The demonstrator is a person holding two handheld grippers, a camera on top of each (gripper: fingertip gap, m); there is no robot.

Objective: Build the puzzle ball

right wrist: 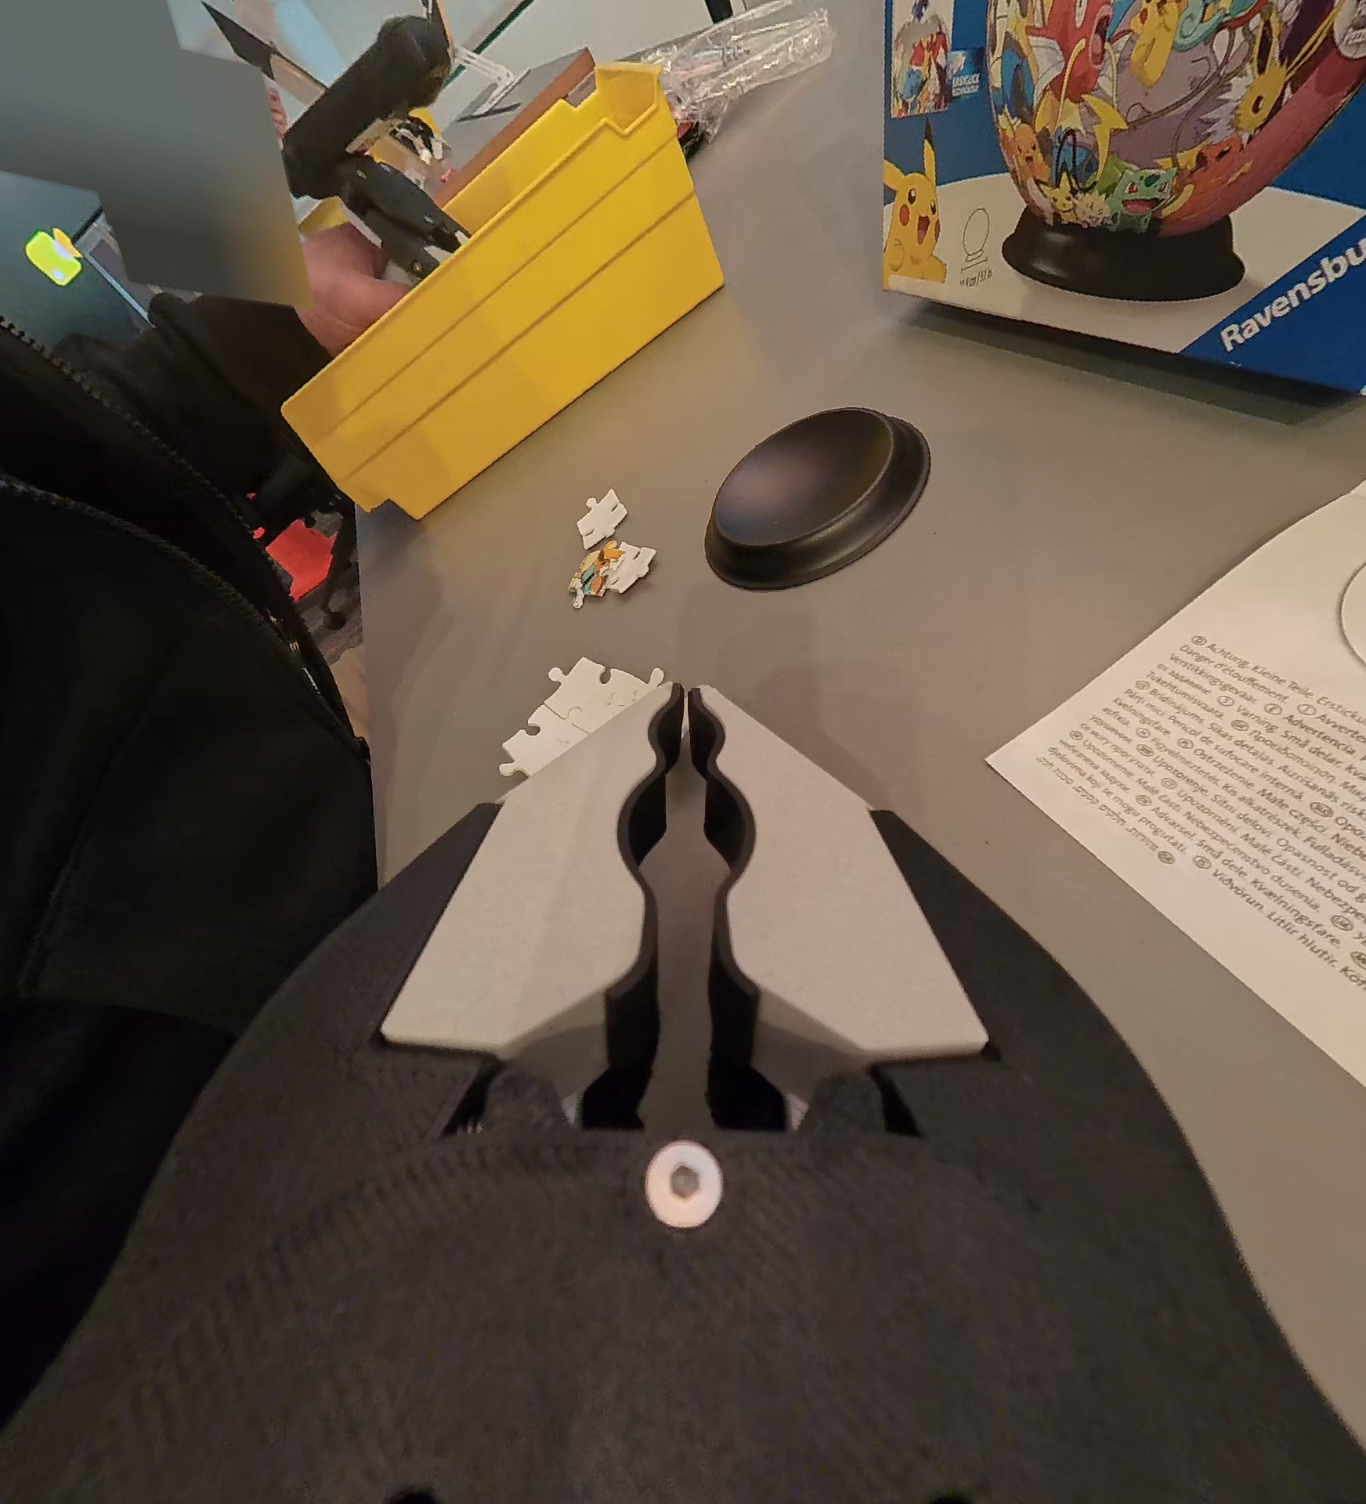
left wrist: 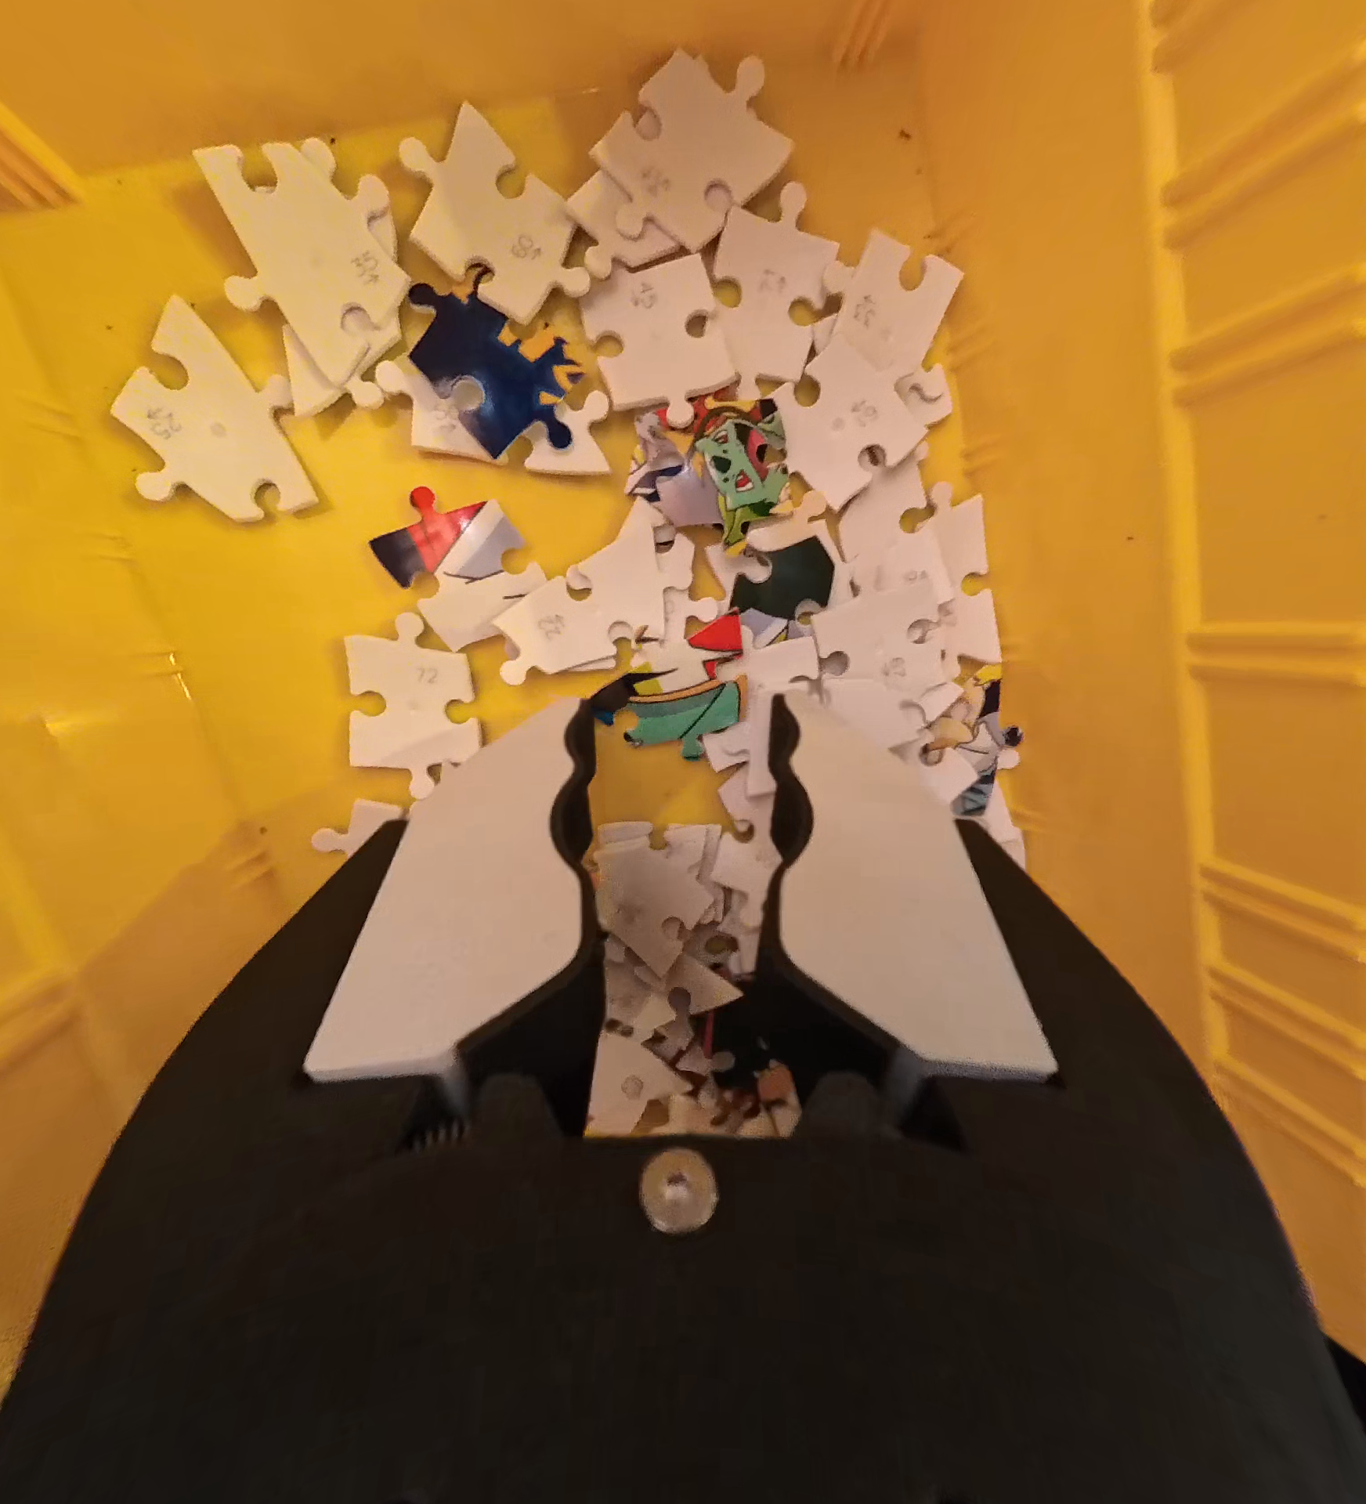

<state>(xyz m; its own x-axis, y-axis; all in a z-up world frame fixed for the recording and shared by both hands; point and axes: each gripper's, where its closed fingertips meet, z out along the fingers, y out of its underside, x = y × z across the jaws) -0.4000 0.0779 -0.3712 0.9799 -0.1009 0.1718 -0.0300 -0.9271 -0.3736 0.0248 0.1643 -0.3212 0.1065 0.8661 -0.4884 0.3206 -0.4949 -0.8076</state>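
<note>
The left gripper (left wrist: 684,716) is held apart, empty, inside the yellow bin (left wrist: 1070,488) above loose puzzle pieces (left wrist: 663,342). The right gripper (right wrist: 681,700) is pressed together, empty, over the table (right wrist: 989,570). A single unburied piece should be selected and gripped by its edge.

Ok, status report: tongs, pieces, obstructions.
Left tongs open, inside yellow bin over loose puzzle pieces. Right tongs shut, empty, beside joined pieces. Nothing blocking.

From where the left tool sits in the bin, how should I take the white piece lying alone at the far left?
Grip the lone white piece across its straight flanks from above; it lies flat and apart on the yellow bin floor. The left tool is open.
</note>
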